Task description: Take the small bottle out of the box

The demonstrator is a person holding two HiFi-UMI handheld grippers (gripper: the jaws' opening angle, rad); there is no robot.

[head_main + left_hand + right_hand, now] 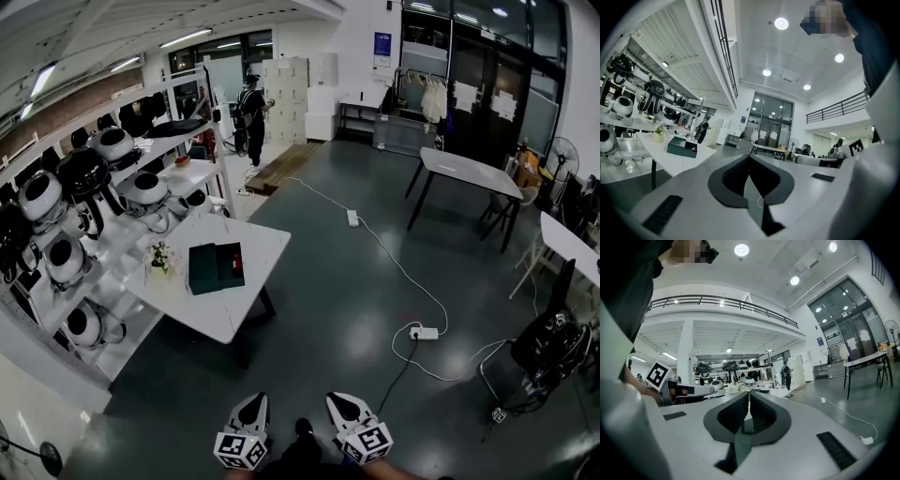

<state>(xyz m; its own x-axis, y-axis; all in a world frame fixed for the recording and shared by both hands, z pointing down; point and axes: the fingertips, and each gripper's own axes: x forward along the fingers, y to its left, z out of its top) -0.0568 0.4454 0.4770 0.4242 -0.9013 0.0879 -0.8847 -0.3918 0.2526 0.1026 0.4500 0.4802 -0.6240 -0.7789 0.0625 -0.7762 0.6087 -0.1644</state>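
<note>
A dark green box (217,267) lies open on the white table (220,314) at the left, showing a red inside; the small bottle is too small to make out. In the left gripper view the box (682,146) sits far off on the table's left. Both grippers hang low at the bottom of the head view, well short of the table. My left gripper (255,399) is shut with nothing between its jaws (749,157). My right gripper (338,399) is also shut and empty (749,394).
A small flower pot (161,256) stands next to the box. Shelves with round white and black devices (84,202) line the left wall. Cables and power strips (424,333) cross the floor. Tables (469,173) and a chair (548,342) stand at the right; a person (251,112) is far back.
</note>
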